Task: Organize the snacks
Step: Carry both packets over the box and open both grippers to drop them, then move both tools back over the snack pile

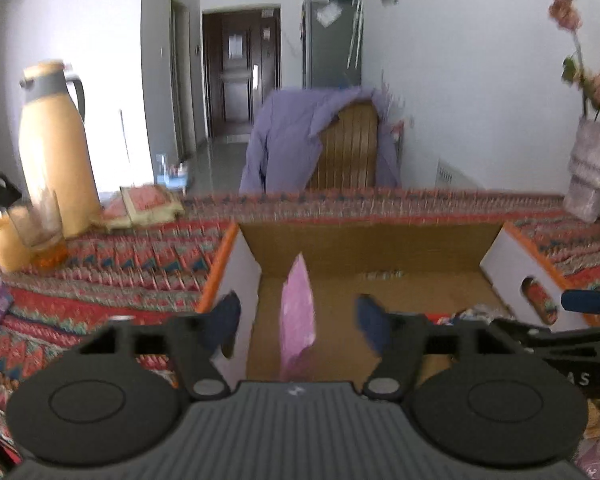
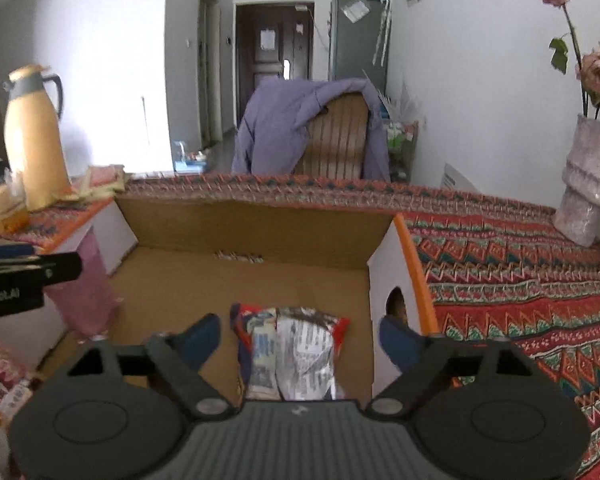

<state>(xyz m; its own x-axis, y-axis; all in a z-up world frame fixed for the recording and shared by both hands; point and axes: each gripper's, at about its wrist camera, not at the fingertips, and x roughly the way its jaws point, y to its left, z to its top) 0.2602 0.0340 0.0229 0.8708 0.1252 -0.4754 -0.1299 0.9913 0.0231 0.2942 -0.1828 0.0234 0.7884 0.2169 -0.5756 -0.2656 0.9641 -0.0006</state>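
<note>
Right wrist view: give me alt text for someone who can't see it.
The right tool hangs open over a cardboard box, a red and silver snack packet between its fingers but ungripped. A pink packet stands at the box's left wall.

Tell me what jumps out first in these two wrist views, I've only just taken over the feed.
The open cardboard box on the patterned red cloth dominates both views. A pink packet stands on edge between the open left tool at the box's left end, and a red and silver snack bag lies between the open right tool at its right end. A tan thermos jug stands far left, a flower vase far right.
</note>
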